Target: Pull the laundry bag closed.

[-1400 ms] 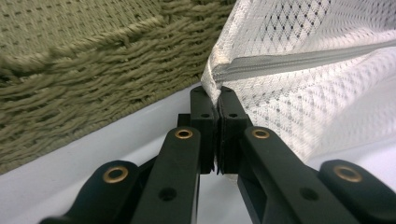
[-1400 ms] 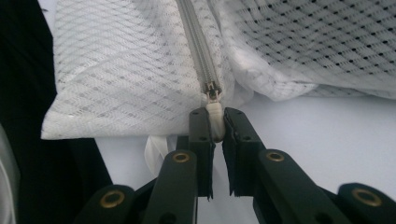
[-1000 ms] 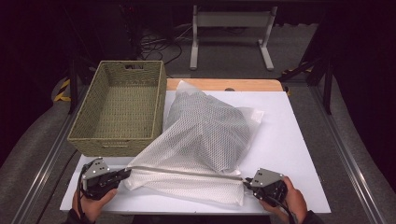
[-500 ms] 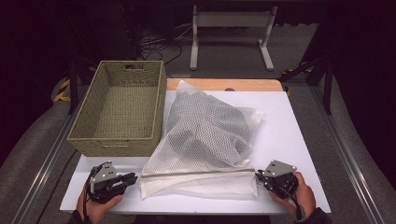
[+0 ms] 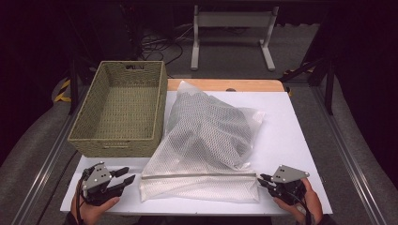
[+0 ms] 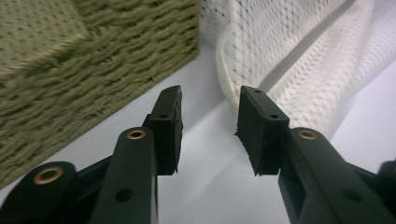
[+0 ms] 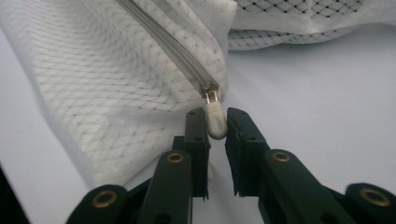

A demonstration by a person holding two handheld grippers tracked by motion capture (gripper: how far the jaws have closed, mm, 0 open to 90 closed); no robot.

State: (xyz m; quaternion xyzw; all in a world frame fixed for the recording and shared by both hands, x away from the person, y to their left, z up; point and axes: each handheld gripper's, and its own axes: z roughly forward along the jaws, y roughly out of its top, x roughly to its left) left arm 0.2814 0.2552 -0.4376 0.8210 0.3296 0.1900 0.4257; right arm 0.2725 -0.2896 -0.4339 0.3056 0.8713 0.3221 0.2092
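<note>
- Resting nearest the person's edge, the left gripper (image 5: pixel 123 177) sits on the white table (image 5: pixel 300 140) with its jaws parted to a middling gap, having just been opening; nothing lies between them, and the bare table shows through the gap in the left gripper view.
- Right gripper (image 5: pixel 264 181) — at the opposite near corner, jaws narrow and having just eased apart; the zipper pull (image 7: pixel 216 122) stands between the pads, which flank it closely with slight gaps, so this reads as a loosened grip rather than a firm one.
- Mesh laundry bag (image 5: pixel 206 140) — white net, lying flat at the table's middle between the two grippers, its near corner just beside the left gripper; dark clothing shows through the net.
- Zipper (image 5: pixel 199 176) — runs straight along the bag's near edge, with the pull at its right end; judged fully drawn shut.
- Woven basket (image 5: pixel 119 110) — olive, empty, at the left of the table, touching or just beside the bag's left flank.
- Progress, as judged: closing appears done and both grippers are letting go — what remains is probably lifting the bag into the basket.
</note>
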